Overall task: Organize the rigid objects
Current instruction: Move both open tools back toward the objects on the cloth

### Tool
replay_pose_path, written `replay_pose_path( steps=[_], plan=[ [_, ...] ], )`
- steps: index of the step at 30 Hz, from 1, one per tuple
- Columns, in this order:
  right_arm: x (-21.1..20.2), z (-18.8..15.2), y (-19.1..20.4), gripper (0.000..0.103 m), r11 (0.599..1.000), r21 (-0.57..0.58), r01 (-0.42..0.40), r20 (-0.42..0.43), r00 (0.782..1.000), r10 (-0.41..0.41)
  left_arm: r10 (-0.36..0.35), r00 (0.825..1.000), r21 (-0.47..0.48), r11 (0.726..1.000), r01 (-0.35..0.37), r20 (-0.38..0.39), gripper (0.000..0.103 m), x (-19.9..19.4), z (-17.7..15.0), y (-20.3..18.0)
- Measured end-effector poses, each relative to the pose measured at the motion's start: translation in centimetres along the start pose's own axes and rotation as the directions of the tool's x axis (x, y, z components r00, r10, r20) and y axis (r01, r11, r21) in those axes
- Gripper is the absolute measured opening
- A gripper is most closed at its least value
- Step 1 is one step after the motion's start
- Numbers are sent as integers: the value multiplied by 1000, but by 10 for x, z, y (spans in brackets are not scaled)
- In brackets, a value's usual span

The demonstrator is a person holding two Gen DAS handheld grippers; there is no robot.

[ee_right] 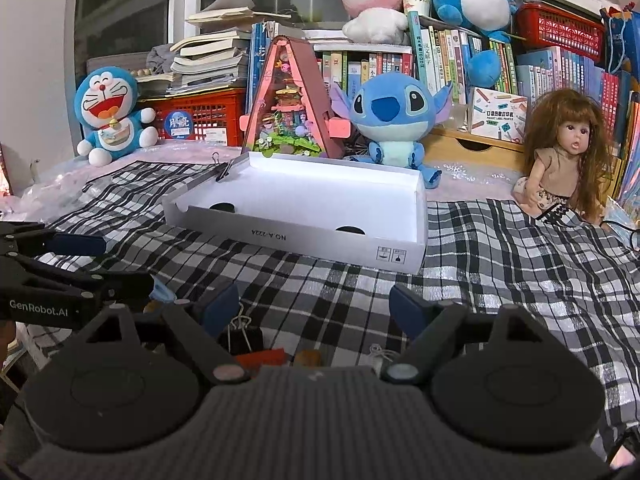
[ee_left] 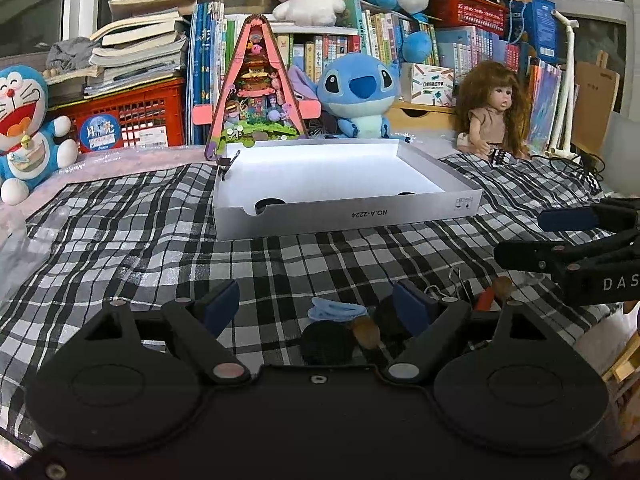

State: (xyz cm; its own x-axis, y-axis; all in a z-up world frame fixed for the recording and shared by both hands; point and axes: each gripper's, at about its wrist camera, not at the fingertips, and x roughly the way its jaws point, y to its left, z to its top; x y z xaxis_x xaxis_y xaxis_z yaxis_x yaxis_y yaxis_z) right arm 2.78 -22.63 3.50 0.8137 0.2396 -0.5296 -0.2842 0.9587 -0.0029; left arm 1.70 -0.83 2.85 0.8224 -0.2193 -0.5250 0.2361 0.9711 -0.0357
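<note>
**Both grippers wide apart over the small items, box behind**

From the left wrist, the left gripper has its jaws spread wide and grips nothing. Between and just beyond its blue pads lie a light blue clip, a round black disc and a brown-tipped brush on the checked cloth. Whether either pad touches any of them cannot be told. The right gripper comes in from the right edge, jaws also apart and bare. Past them the white box sits on the cloth with a black binder clip clamped on its far left corner.

From the right wrist, the right gripper is released, pads well apart, nothing held. A black binder clip on the cloth lies just inside its left pad; a red piece, a small brown piece and a small white object lie close to the gripper body. The left gripper reaches in from the left edge, unclenched. The white box stands beyond, slightly left, in front of a blue plush toy and a doll.
</note>
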Motion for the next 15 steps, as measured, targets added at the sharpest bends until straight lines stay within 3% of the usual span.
replay_pose_path(
  steps=[15],
  plan=[
    [-9,-20,-4,90,998,-15,55,7,998,-55,33,999,-5,999,-33,8,83,-12,-20,7]
  ],
)
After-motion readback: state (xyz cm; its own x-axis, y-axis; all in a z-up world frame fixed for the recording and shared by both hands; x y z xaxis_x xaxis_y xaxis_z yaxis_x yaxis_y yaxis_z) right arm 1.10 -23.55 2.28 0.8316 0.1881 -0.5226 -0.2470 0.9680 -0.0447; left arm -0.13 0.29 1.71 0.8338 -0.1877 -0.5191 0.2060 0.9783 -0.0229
